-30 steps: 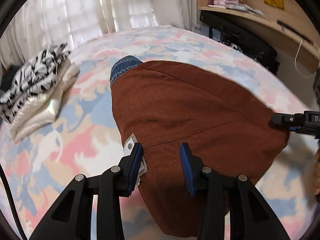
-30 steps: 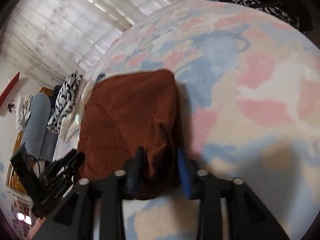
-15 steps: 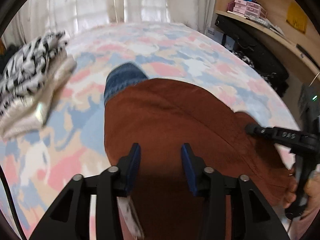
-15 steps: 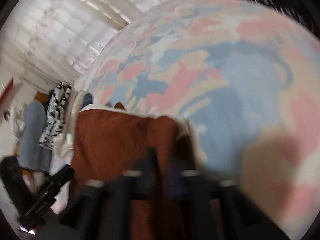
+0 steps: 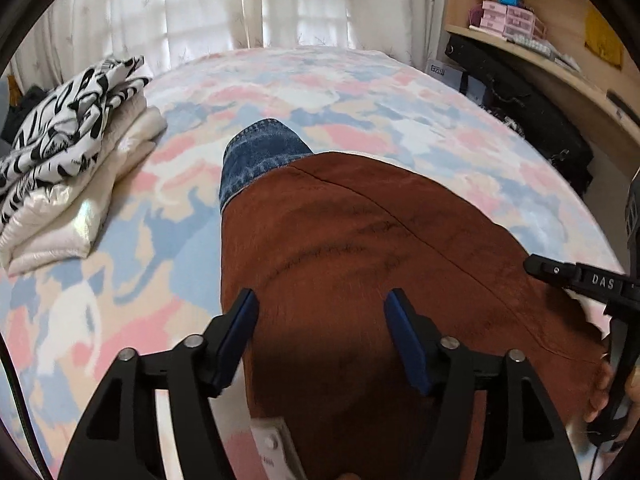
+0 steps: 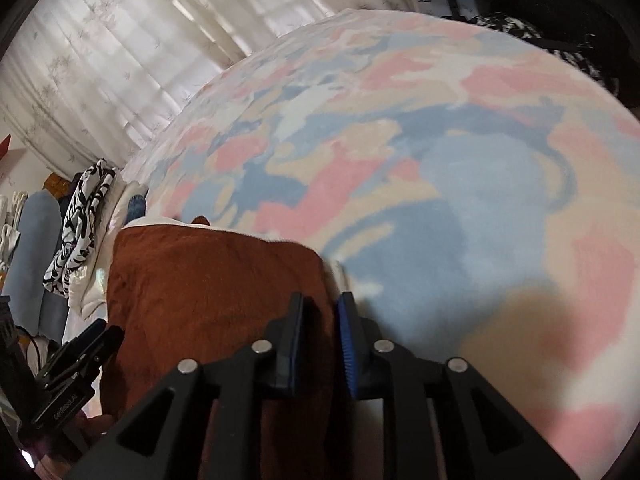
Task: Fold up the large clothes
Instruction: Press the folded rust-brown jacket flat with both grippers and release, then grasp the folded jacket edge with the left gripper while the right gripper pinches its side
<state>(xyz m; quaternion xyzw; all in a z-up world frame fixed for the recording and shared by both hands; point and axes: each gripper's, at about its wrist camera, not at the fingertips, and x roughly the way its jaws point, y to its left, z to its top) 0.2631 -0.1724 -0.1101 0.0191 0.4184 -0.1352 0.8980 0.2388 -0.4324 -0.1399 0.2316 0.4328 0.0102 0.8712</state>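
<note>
A rust-brown garment [image 5: 360,264] lies folded on the pastel patterned bed [image 5: 360,92], with a blue denim piece [image 5: 260,152] sticking out at its far edge. My left gripper [image 5: 320,304] is open just above the garment's near part; a white label [image 5: 272,448] shows below it. My right gripper [image 6: 322,312] is shut on the garment's right edge [image 6: 224,280]. The right gripper also shows in the left wrist view [image 5: 580,280] at the garment's right corner, and the left gripper shows at the lower left of the right wrist view [image 6: 72,364].
A stack of folded clothes, black-and-white print on cream [image 5: 68,140], sits at the bed's left. A wooden shelf with boxes [image 5: 516,24] and black bags [image 5: 532,108] stand right of the bed. Curtains [image 5: 240,0] hang behind.
My left gripper has opened wider and moved from the garment's left edge to over its middle. My right gripper has closed on the garment's right edge and carried it forward across the bed.
</note>
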